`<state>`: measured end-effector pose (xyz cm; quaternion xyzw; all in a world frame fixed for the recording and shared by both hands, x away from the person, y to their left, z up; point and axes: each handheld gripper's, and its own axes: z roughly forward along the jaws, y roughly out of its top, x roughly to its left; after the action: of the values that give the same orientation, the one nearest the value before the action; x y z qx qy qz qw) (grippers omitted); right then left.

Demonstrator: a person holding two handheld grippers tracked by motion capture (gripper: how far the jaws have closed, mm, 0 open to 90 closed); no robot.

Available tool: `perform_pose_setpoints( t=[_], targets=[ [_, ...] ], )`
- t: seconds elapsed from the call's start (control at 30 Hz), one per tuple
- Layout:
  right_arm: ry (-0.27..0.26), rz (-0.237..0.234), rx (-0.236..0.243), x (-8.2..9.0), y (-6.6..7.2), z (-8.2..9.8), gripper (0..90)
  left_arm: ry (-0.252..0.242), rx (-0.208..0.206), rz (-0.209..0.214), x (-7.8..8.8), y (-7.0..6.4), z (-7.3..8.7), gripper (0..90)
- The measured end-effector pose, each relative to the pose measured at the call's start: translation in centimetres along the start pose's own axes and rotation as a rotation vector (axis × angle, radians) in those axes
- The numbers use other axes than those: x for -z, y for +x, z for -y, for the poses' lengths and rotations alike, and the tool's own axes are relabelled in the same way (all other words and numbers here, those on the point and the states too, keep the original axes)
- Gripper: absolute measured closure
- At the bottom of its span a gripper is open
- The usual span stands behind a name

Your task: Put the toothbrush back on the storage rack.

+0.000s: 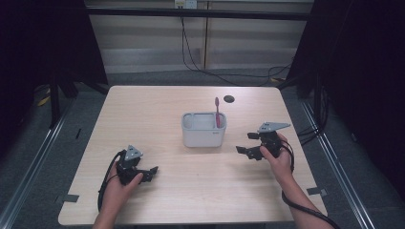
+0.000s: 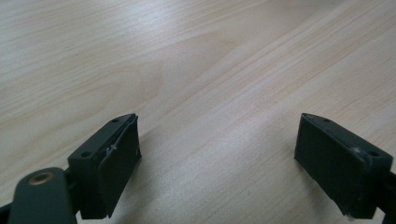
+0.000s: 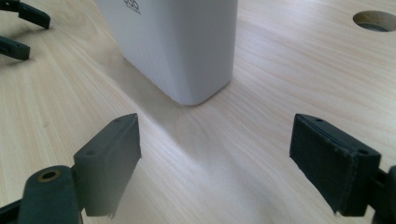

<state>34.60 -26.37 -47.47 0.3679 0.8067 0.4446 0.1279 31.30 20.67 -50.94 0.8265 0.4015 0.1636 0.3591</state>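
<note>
- Likely light, slim, slippery: pink toothbrush (image 1: 217, 112) upright in white holder (image 1: 203, 136); pinch its exposed handle.
- Left gripper (image 1: 149, 171) and right gripper (image 1: 246, 143): both spread wide, empty.

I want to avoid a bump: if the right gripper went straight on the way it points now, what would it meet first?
Most likely the white holder: it stands just ahead of the open right gripper, its near corner roughly on the line between the jaws, with bare table between.
</note>
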Motion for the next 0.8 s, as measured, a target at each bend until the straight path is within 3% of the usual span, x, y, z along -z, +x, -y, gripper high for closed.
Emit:
perform_pose_setpoints(
  t=[0.8],
  targets=[
    [0.118,0.057,0.030,-0.1,-1.2,2.7,15.9,0.000,0.000,0.000,0.0,0.0,0.0,13.7]
  ],
)
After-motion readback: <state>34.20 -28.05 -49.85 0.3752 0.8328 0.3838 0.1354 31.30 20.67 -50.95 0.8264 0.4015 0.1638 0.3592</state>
